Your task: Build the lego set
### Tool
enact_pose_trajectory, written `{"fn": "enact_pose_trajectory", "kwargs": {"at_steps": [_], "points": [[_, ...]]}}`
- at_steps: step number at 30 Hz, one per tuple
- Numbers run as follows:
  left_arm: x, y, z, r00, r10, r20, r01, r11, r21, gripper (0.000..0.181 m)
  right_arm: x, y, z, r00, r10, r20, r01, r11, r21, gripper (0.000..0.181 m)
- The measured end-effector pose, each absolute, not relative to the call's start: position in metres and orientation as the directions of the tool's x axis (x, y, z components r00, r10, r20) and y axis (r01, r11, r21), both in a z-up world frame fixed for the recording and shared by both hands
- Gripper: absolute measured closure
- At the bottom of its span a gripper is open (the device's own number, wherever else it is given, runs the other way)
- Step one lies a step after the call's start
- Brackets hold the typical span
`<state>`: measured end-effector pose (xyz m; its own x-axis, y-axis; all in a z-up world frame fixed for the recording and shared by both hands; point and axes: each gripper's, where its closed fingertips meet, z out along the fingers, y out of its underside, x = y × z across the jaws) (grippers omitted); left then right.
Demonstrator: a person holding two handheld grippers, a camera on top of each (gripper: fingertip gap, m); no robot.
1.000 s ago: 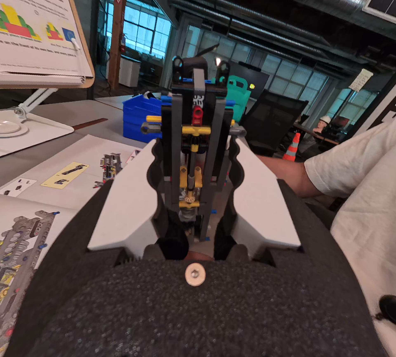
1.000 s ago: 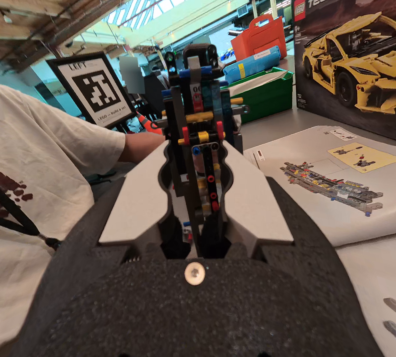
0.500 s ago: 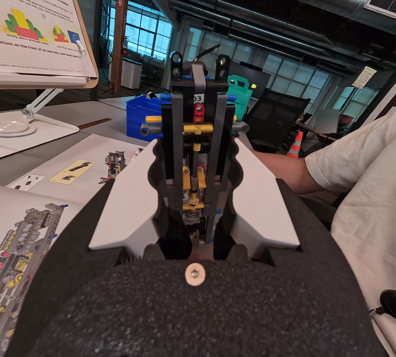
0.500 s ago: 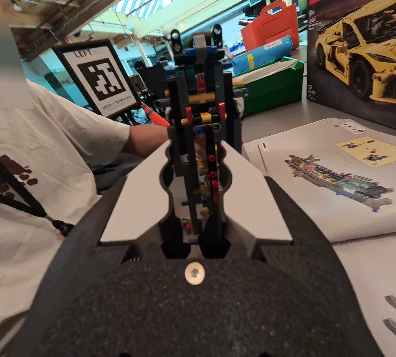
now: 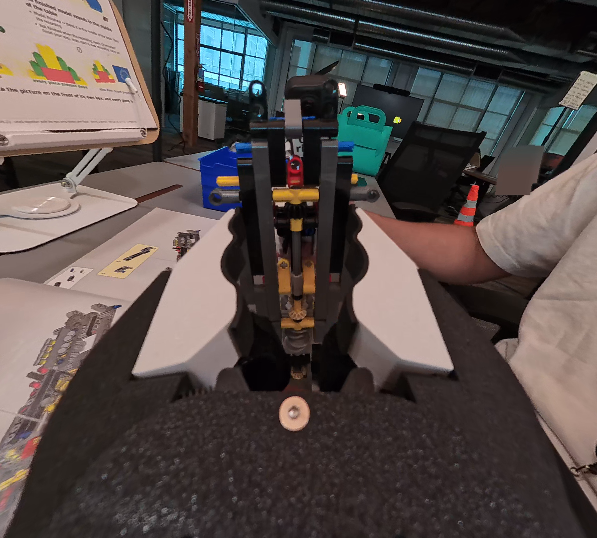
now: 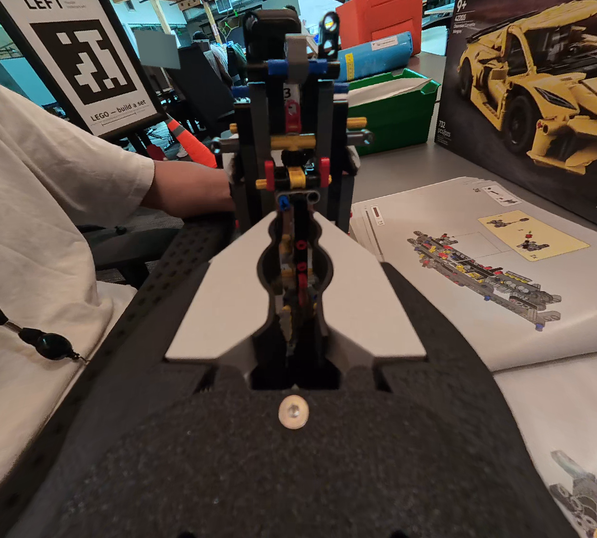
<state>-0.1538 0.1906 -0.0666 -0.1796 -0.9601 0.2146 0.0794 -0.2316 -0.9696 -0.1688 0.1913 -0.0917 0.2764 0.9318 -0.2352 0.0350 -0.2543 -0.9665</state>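
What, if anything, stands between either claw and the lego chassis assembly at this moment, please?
Nothing visible does. The left claw is shut on the lego chassis assembly, its fingers pressed against the dark side beams. The right claw grips the same assembly by a narrower central section. No part, paper or hand lies between.

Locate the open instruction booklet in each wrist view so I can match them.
Left wrist view: instruction booklet lies flat at lower left, below the clipboard stand.
Right wrist view: instruction booklet lies flat at right, in front of the set's box.
Shared landmark: the lego chassis, upright at centre in both, with a yellow cross-piece.
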Motion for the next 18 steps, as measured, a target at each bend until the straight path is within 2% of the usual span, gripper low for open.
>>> {"fn": "enact_pose_trajectory", "kwargs": {"at_steps": [2,5,9,11,14,18], "points": [[-0.159,0.192,-0.067,-0.183,-0.96,0.211,0.074,-0.228,-0.971,0.12,-0.163,0.19,-0.093,0.296,0.923,-0.244,0.052,-0.271,-0.961,0.153],[-0.167,0.195,-0.068,-0.186,-0.962,0.201,0.067,-0.217,-0.974,0.12,-0.14,0.184,-0.104,0.441,0.877,-0.192,0.177,-0.295,-0.939,0.15],[-0.17,0.203,-0.069,-0.147,-0.974,0.17,0.096,-0.186,-0.978,0.12,-0.155,0.137,-0.16,0.585,0.777,-0.234,0.373,-0.514,-0.773,0.14],[-0.171,0.205,-0.069,-0.145,-0.976,0.165,0.098,-0.18,-0.979,0.121,-0.176,0.115,-0.186,0.639,0.704,-0.309,0.355,-0.626,-0.694,0.138],[-0.172,0.208,-0.07,-0.114,-0.983,0.145,0.09,-0.156,-0.984,0.12,-0.194,0.105,-0.207,0.732,0.547,-0.407,0.227,-0.759,-0.611,0.139],[-0.172,0.212,-0.073,-0.053,-0.997,0.065,0.056,-0.068,-0.996,0.12,-0.187,0.111,-0.216,0.838,0.42,-0.348,0.18,-0.815,-0.55,0.146]]}}
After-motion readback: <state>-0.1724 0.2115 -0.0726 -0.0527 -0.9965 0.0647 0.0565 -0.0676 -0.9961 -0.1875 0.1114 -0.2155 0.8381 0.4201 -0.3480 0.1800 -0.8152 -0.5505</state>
